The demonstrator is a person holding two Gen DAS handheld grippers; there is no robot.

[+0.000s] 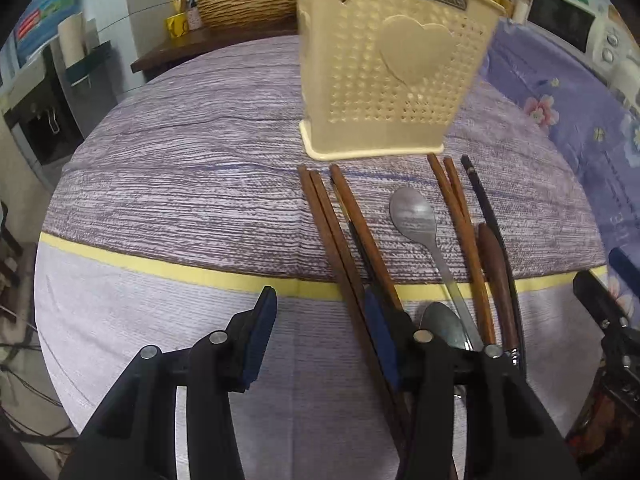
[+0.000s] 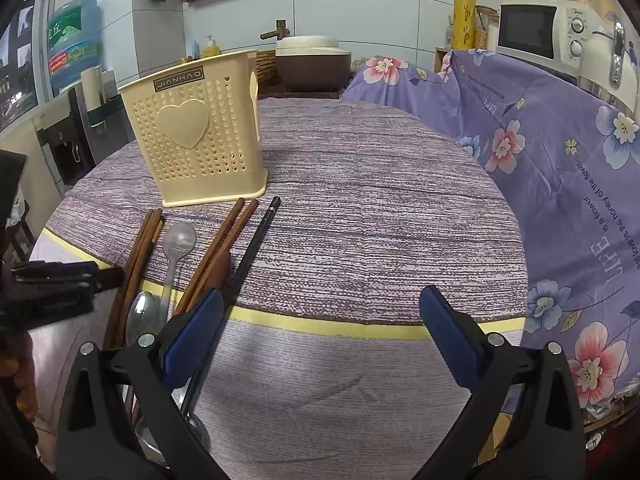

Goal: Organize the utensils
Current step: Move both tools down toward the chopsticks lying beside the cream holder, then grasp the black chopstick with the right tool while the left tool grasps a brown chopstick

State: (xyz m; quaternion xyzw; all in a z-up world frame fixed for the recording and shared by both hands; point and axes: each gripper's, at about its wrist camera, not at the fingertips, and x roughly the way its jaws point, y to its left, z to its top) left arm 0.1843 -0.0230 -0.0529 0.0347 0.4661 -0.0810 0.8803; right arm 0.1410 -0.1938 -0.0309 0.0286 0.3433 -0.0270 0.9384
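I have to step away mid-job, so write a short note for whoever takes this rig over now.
Left gripper: open, nothing clamped, one finger beside the brown chopsticks.
Right gripper: open wide, empty, over bare tablecloth.
Chopsticks, a black chopstick and two spoons lie flat in front of the cream holder.
Done: nothing visibly loaded. Left: every utensil into the holder.

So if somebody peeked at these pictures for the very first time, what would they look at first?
Probably the cream utensil holder with the big heart on its front, standing upright on the striped purple tablecloth. Right in front of it lies a row of brown chopsticks, a black chopstick and metal spoons. The flowery purple sheet draped at the right also catches the eye.
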